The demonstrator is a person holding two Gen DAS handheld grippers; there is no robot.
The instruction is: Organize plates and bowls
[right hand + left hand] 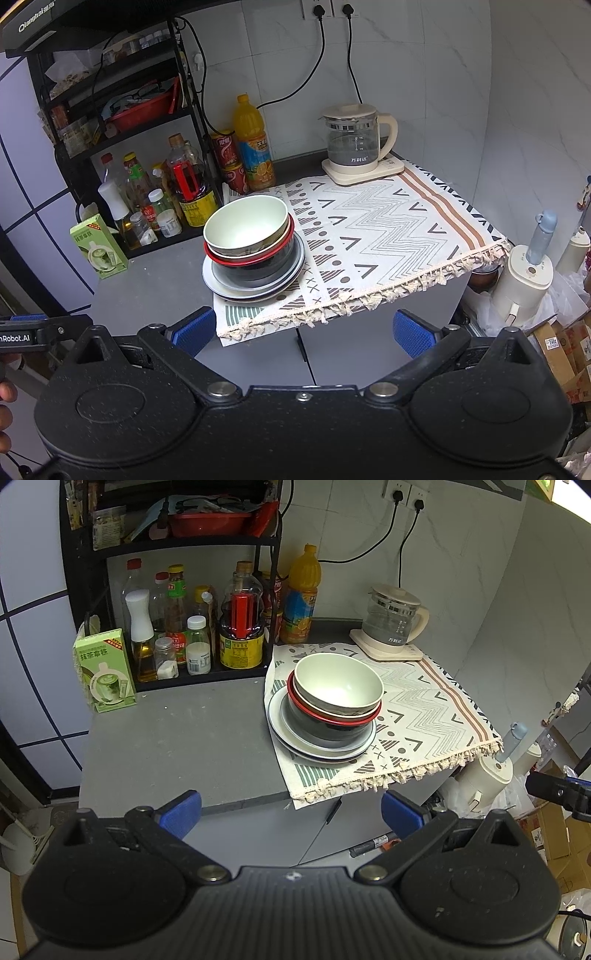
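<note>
Both grippers hang off the front edge of the counter point(177, 746), jaws spread wide and holding nothing. The left gripper point(291, 810) points at the counter from in front; the stack point(325, 716) of dishes lies ahead of it and a little to its right, well apart from the blue pads point(183, 812). The right gripper point(306, 330) is aimed at the cloth's fringe, with the stack point(255, 254) ahead and to its left, also well clear of its pads point(415, 334).

The stack sits on the left edge of a patterned cloth point(424, 709) that covers the right part of the counter. A pale green bowl point(338, 681) is on top, nested in a red-rimmed bowl point(332, 718), which rests in a dark bowl point(325, 731). Under these lie several plates point(317, 749), the widest pale with a blue-grey rim. The whole pile leans slightly.

Behind the cloth stands a glass kettle point(397, 618) on its base. Left of the stack a black rack point(177, 583) holds bottles, with an orange juice bottle point(301, 598) beside it and a green carton point(105, 670) at the counter's left.

In the right wrist view, part of the left gripper and a hand point(5, 410) show at the left edge.
</note>
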